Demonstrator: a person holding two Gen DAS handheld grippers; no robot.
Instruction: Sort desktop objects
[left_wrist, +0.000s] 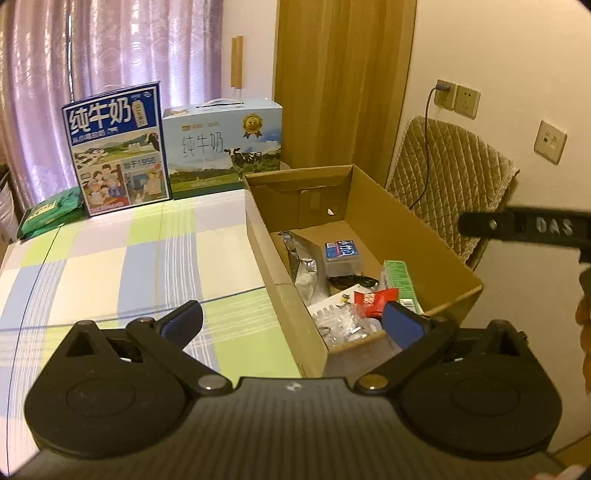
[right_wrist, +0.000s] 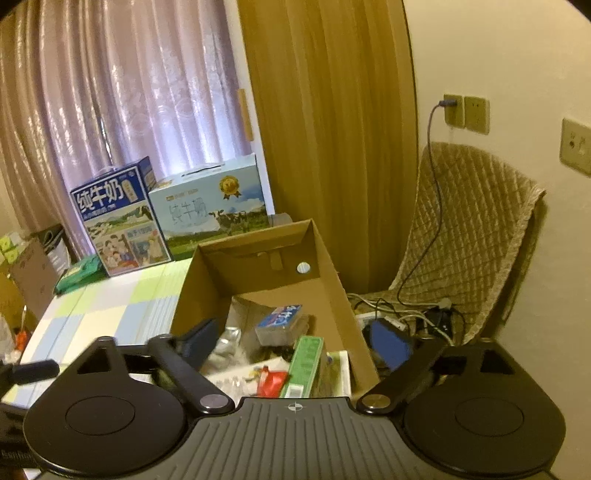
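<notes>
On the checked tablecloth (left_wrist: 110, 266) your open cardboard box (left_wrist: 436, 258) sits at the right edge, holding a silver foil pouch (left_wrist: 304, 258), a blue-lidded clear case (left_wrist: 341, 254), a green carton (left_wrist: 400, 280) and a red wrapper (left_wrist: 373, 301). Your left gripper (left_wrist: 291, 321) hovers empty above its near corner, fingers spread wide. Your right gripper (right_wrist: 299, 343) hangs over the same box, fingers parted, nothing held

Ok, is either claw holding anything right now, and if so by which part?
Nothing is held. The left claw and the right claw are both open and empty, above the cardboard box.
</notes>
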